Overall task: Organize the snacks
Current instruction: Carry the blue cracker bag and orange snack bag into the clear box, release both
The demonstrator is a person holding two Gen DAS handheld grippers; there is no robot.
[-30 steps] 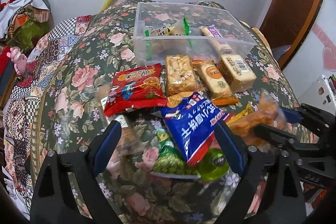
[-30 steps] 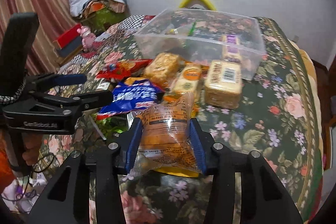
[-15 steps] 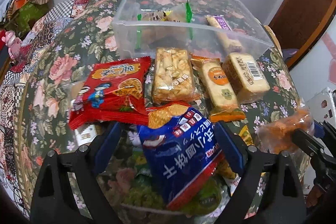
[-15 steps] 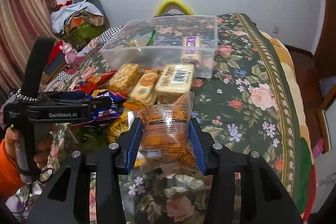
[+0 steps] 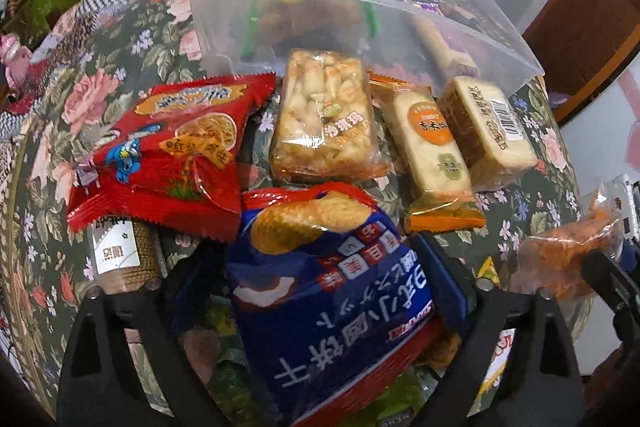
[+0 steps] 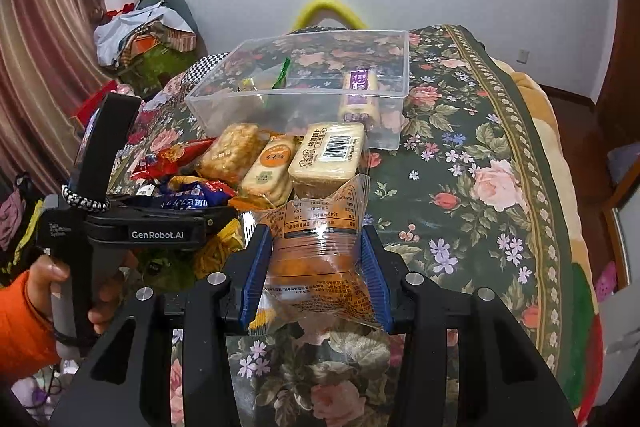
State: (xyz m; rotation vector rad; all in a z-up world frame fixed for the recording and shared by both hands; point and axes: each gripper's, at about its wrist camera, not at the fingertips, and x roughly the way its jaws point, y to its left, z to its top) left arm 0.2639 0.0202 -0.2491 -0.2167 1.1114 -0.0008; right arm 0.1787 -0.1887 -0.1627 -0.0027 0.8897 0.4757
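My right gripper [image 6: 316,267] is shut on a clear orange snack bag [image 6: 320,259], held above the floral table; the bag also shows at the right edge of the left wrist view [image 5: 568,259]. My left gripper [image 5: 320,291] is open, its fingers either side of a blue snack bag [image 5: 332,299] in the pile. Behind lie a red bag [image 5: 172,151], a peanut brittle pack [image 5: 324,119], an orange-label biscuit pack [image 5: 432,147] and a barcode cake block [image 5: 488,131]. The clear plastic bin [image 6: 396,67] stands beyond them with a few snacks inside.
A brown jar [image 5: 120,255] lies under the red bag. Green and yellow packets [image 6: 216,247] sit under the pile. The floral cloth [image 6: 480,187] stretches right of the bin. Clothes [image 6: 136,31] are heaped at the far left; a curtain hangs beside them.
My left gripper has moved forward and down over the blue bag, which now lies between its fingers. My right gripper has lifted and drawn back with the orange bag.
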